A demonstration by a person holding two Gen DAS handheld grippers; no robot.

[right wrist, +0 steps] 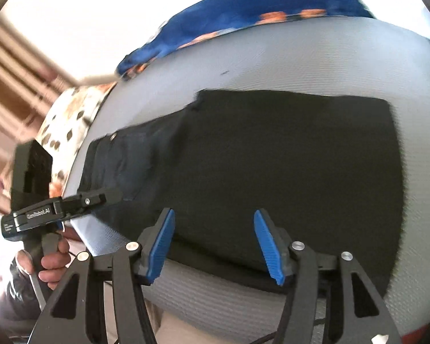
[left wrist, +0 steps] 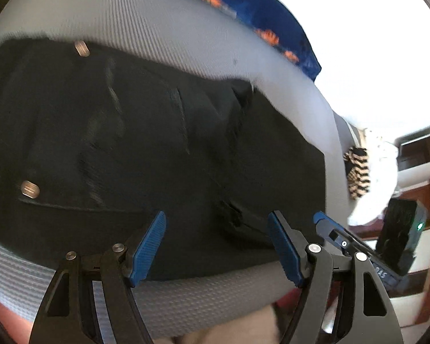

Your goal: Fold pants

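Presently catalogued, one working surface and its contents.

Item: black pants (right wrist: 272, 166), spread flat on a grey textured mat (left wrist: 186, 295), apparently so the cloth can be squared for folding. In the right wrist view the cloth fills the centre, with a doubled layer toward 9 o'clock. In the left wrist view two metal buttons (left wrist: 30, 189) show at 9 and 10 o'clock.

Item: left gripper (left wrist: 215, 246), blue pads wide apart, holding nothing, poised over the near hem at 6 o'clock; probably placed to take that edge.

Item: right gripper (right wrist: 215, 243), likewise spread and empty, over the near hem at 6 o'clock; the two stand just beside one another along the same edge.

Item: blue and orange patterned cloth (right wrist: 243, 17), at 12 o'clock beyond the mat, well apart from the pants.

Condition: views blurred; fine creases uncertain.
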